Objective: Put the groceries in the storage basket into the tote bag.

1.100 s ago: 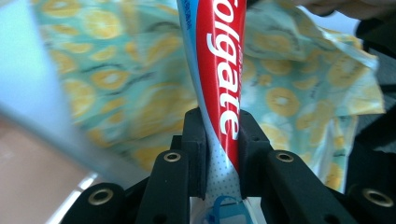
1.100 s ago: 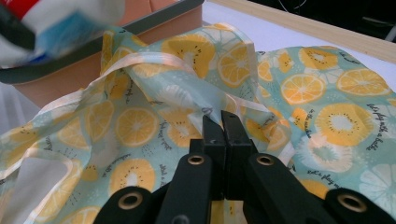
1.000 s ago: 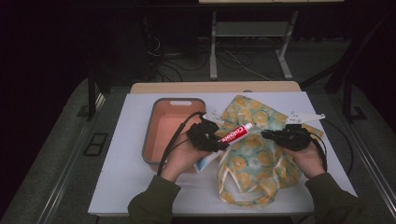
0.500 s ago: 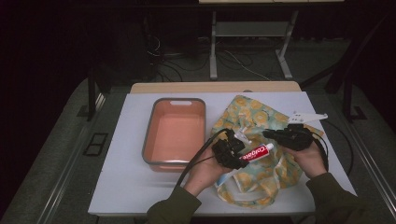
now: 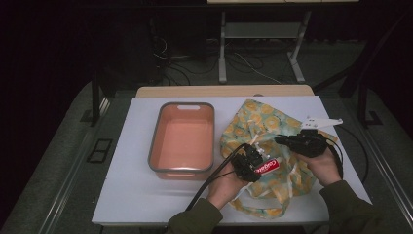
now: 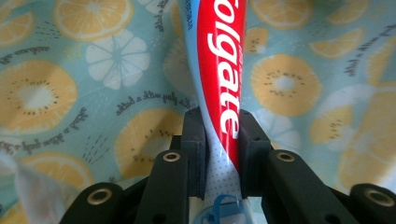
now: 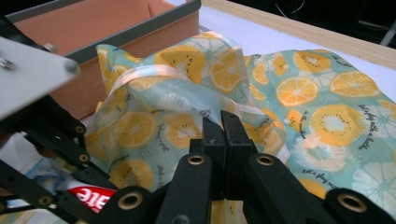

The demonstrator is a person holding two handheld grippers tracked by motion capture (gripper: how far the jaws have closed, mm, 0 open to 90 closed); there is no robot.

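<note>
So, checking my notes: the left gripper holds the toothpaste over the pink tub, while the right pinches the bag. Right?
Not quite. The left gripper holds the toothpaste over the bag, not the tub, as the high view shows. The right gripper does pinch the bag.

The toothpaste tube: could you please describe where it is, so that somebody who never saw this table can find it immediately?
Start at the salmon-coloured bin on the white table; right of it lies a fabric bag printed with orange slices. Over the bag's near part, the left gripper clamps the toothpaste tube. It is the one glossy red-and-white thing with large lettering, unlike the soft patterned cloth around it.
</note>
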